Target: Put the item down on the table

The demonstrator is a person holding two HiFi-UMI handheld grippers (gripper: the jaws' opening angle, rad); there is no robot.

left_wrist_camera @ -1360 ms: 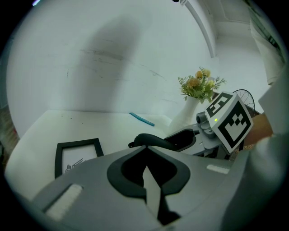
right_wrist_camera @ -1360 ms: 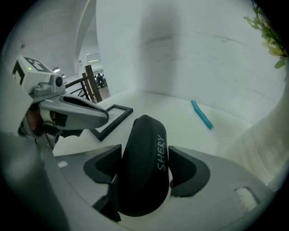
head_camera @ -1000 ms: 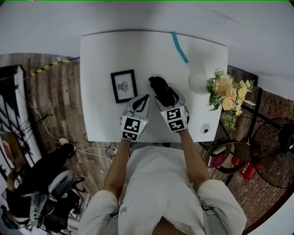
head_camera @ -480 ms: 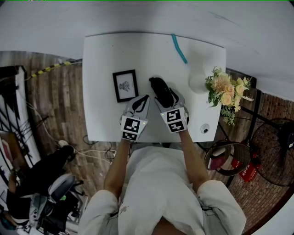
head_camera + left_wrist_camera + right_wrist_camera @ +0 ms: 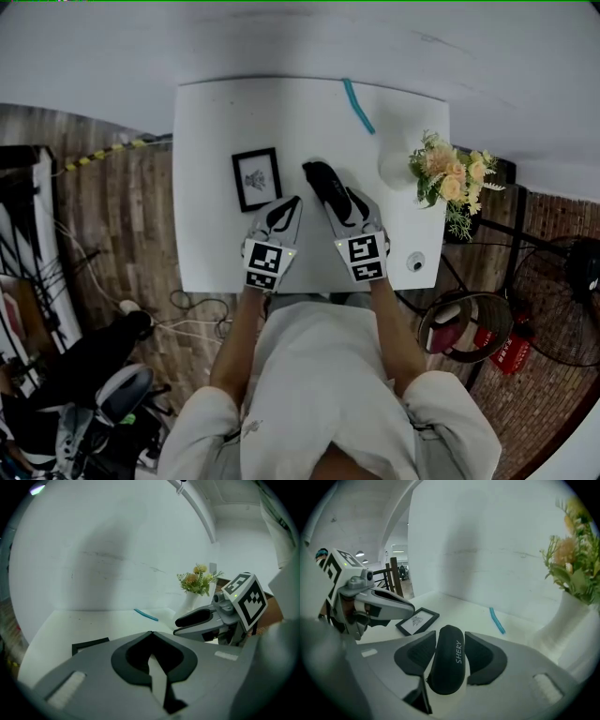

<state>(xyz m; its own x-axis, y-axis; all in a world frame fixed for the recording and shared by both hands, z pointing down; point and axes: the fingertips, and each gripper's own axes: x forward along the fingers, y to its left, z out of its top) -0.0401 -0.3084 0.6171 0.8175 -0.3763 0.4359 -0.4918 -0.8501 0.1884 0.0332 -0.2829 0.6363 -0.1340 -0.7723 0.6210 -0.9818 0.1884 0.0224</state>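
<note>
Our right claw (image 5: 449, 641) is closing on the black glasses case (image 5: 447, 665) near the worktop (image 5: 216, 122) middle, our left claw (image 5: 151, 633) shut and empty, and we fear an off-centre squeeze could skid it toward the picture frame (image 5: 256, 178).

Staged studio or lab: white counter (image 5: 216, 187), framed picture (image 5: 256, 178), flower vase (image 5: 396, 167); plank floor (image 5: 103, 225), loose cables (image 5: 187, 305), hazard tape (image 5: 98, 153), fire extinguishers (image 5: 511, 349).

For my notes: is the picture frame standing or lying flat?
Lying flat: the picture frame rests face up on the white table.
</note>
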